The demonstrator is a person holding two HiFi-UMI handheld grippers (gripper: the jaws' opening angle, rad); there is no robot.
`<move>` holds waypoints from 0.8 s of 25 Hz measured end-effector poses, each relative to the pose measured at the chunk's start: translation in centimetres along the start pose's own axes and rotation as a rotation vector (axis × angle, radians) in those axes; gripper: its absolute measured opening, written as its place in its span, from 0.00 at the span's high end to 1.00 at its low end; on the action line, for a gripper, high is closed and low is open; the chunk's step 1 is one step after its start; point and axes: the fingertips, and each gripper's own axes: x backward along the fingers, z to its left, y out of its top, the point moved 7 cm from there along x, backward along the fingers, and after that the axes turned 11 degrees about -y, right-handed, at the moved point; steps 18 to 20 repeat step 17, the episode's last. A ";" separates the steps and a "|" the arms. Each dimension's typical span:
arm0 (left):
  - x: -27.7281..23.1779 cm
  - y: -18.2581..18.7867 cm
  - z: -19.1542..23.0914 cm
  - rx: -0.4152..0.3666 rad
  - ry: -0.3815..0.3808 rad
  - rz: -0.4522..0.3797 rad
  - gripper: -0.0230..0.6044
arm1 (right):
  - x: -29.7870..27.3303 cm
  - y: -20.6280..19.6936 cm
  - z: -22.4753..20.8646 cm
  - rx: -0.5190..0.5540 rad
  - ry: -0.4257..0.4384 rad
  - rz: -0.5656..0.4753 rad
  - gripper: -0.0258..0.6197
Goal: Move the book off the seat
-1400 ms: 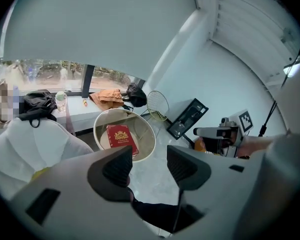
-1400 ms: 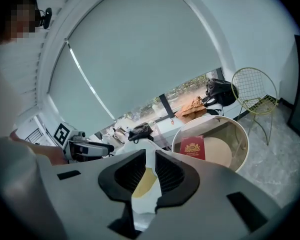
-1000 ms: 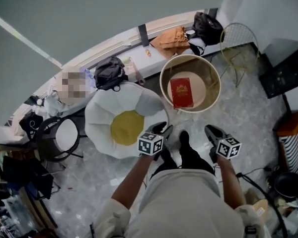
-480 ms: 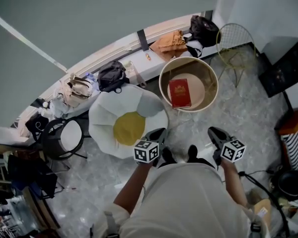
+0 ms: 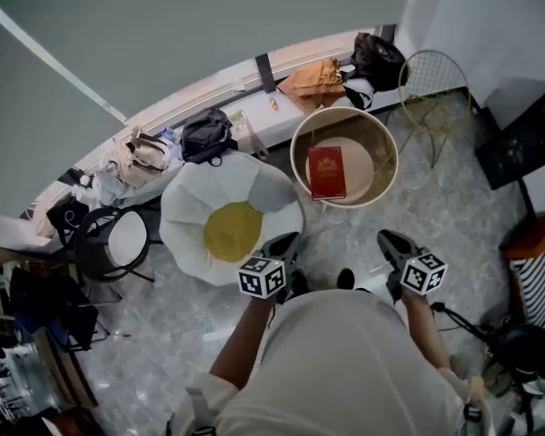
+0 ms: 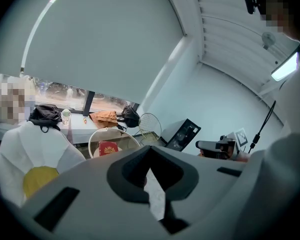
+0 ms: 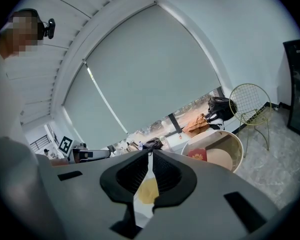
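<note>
The left gripper (image 5: 284, 243), jaws together and empty, has drawn nearer the person than before. The red book (image 5: 326, 172), its gold print unreadable, stays on the round beige tub seat (image 5: 297, 157) beyond. The right gripper (image 5: 391, 242) is likewise closed on nothing.

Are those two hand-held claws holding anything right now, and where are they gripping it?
Nothing. The left gripper and right gripper are both shut and empty; the red book lies untouched on the round seat.
</note>
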 end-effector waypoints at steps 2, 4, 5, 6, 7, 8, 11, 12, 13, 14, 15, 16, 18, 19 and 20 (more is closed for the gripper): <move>-0.3 0.0 0.0 -0.001 0.009 0.002 0.96 | -0.2 -0.1 -0.5 0.007 0.006 0.003 0.88; -0.6 0.0 0.0 0.005 0.013 0.004 0.96 | -0.3 -0.2 -0.9 0.010 0.010 0.004 0.88; -0.7 0.1 0.0 0.007 0.012 0.006 0.96 | -0.3 -0.2 -0.9 0.011 0.011 0.005 0.88; -0.8 0.1 0.0 0.009 0.012 0.010 0.96 | -0.3 -0.1 -0.8 0.010 0.012 0.005 0.88; -0.8 0.1 0.0 0.009 0.011 0.014 0.96 | -0.2 0.0 -0.7 0.010 0.010 0.007 0.88; -0.9 0.1 -0.1 0.008 0.009 0.019 0.96 | -0.2 0.1 -0.6 0.011 0.009 0.010 0.88; -1.4 0.2 -0.1 0.004 -0.004 0.027 0.96 | -0.2 0.1 -0.7 0.010 0.014 0.006 0.88; -1.6 0.3 -0.1 0.002 -0.008 0.029 0.96 | -0.2 0.2 -0.7 0.013 0.014 0.007 0.88; -1.8 0.3 -0.1 -0.001 -0.011 0.029 0.96 | -0.2 0.3 -0.6 0.017 0.013 0.009 0.88; -1.8 0.4 0.0 -0.002 -0.014 0.029 0.96 | -0.2 0.4 -0.5 0.020 0.013 0.010 0.88; -1.8 0.5 0.0 -0.004 -0.016 0.030 0.96 | -0.2 0.5 -0.4 0.022 0.013 0.011 0.88; -1.8 0.6 0.1 -0.004 -0.017 0.030 0.96 | -0.3 0.6 -0.3 0.024 0.012 0.012 0.88; -1.8 0.7 0.1 -0.005 -0.019 0.031 0.96 | -0.3 0.7 -0.3 0.025 0.012 0.013 0.88; -1.8 0.7 0.1 -0.005 -0.019 0.031 0.96 | -0.3 0.7 -0.3 0.025 0.012 0.013 0.88; -1.8 0.7 0.1 -0.005 -0.019 0.031 0.96 | -0.3 0.7 -0.3 0.025 0.012 0.013 0.88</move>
